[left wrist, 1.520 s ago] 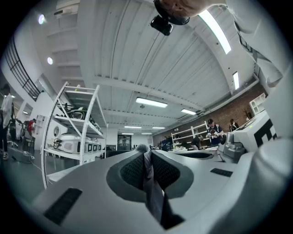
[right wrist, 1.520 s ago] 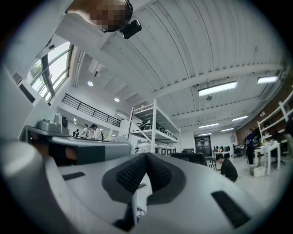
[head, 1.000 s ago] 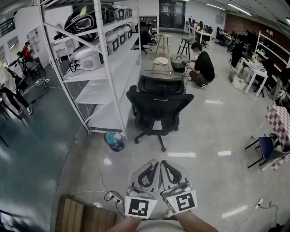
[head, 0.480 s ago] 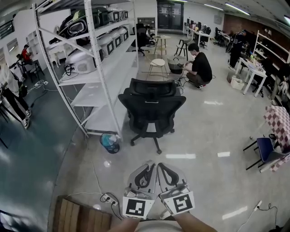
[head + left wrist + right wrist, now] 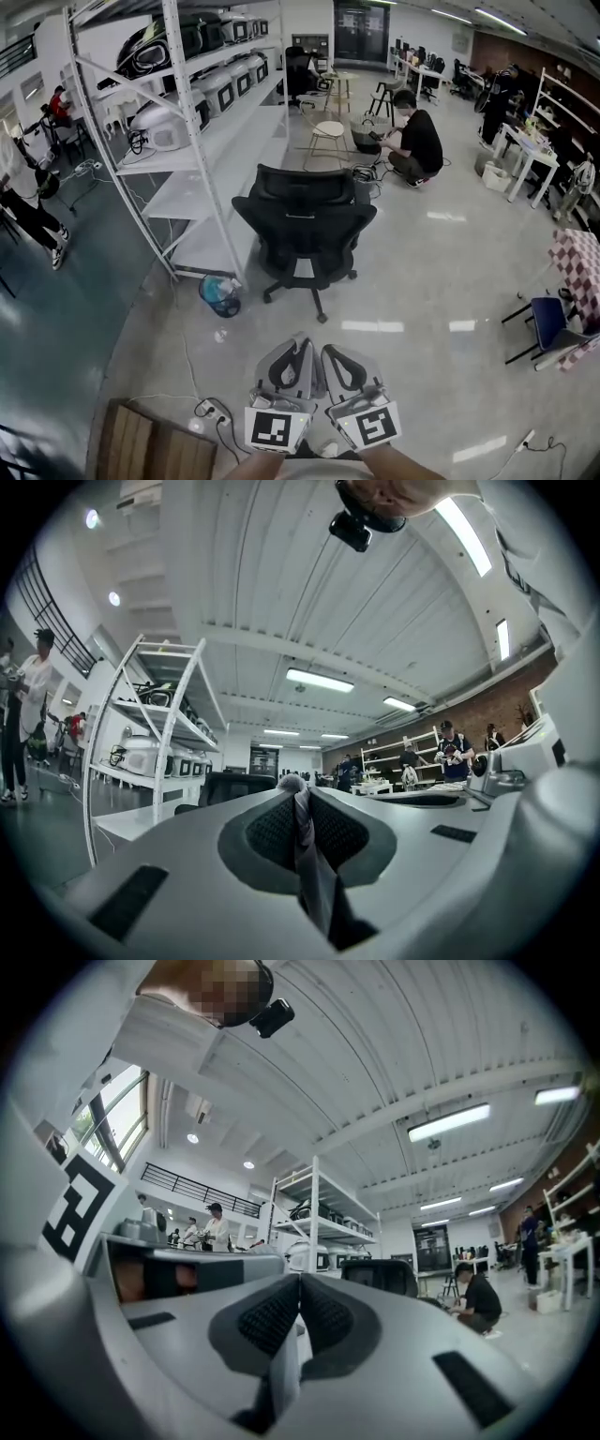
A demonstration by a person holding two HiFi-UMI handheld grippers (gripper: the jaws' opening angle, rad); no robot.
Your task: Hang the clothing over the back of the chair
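Note:
A black office chair (image 5: pixel 305 220) stands on the floor ahead of me, its back facing me. Both grippers are held side by side low in the head view, pointing at it and well short of it. My left gripper (image 5: pixel 298 343) is shut on a fold of grey clothing (image 5: pixel 309 855), pinched at the jaw tips (image 5: pixel 292 785). My right gripper (image 5: pixel 330 351) is shut too, and a pale strip of the clothing (image 5: pixel 281 1372) hangs from between its jaws (image 5: pixel 300 1279). Most of the garment is hidden below the grippers. The chair (image 5: pixel 380 1274) shows just beyond the right jaws.
A tall white shelf rack (image 5: pixel 187 141) stands left of the chair, with a blue bin (image 5: pixel 218 293) at its foot. A power strip (image 5: pixel 208 410) and a wooden board (image 5: pixel 150 445) lie near my left. A person (image 5: pixel 417 141) crouches beyond the chair. A blue chair (image 5: pixel 544 323) is at the right.
Both grippers have moved forward together towards the chair, still shut and side by side. The chair now sits a little further left in the head view.

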